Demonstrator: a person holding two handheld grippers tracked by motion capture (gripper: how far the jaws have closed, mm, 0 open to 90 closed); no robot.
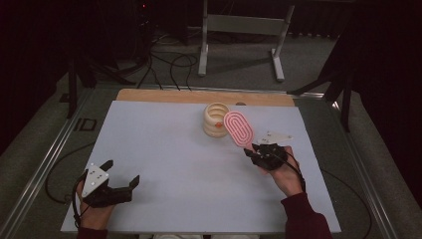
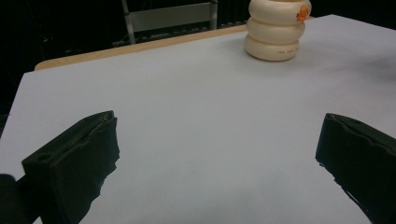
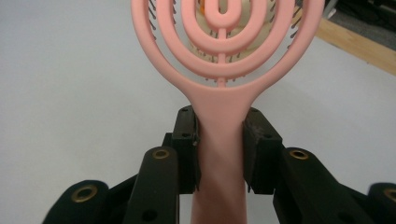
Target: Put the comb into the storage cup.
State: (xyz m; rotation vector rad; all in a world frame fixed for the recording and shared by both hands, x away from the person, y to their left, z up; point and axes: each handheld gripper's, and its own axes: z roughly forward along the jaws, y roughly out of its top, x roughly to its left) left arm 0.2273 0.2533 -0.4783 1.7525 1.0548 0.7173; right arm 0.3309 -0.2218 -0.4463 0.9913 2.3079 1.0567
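A pink hairbrush point(image 1: 238, 128) with an open ringed head is held up by its handle, its head next to the cream ribbed holder point(image 1: 215, 119). My right gripper point(image 1: 255, 151) is shut on the hairbrush point(image 3: 224, 93) handle, both pads point(image 3: 187, 140) pressing its sides. Through the brush head the cream holder point(image 3: 243, 35) shows behind. My left gripper point(image 1: 122, 172) rests at the near left of the table, open with nothing between its jaws. In the left gripper view the cream holder point(image 2: 275, 30) stands far off with an orange bit at its rim.
A pale blue-white sheet point(image 1: 164, 164) covers the table, with a wooden strip point(image 1: 164, 95) at the far edge. Beyond the table stand a metal frame point(image 1: 241, 35) and cables point(image 1: 169, 64) on the floor.
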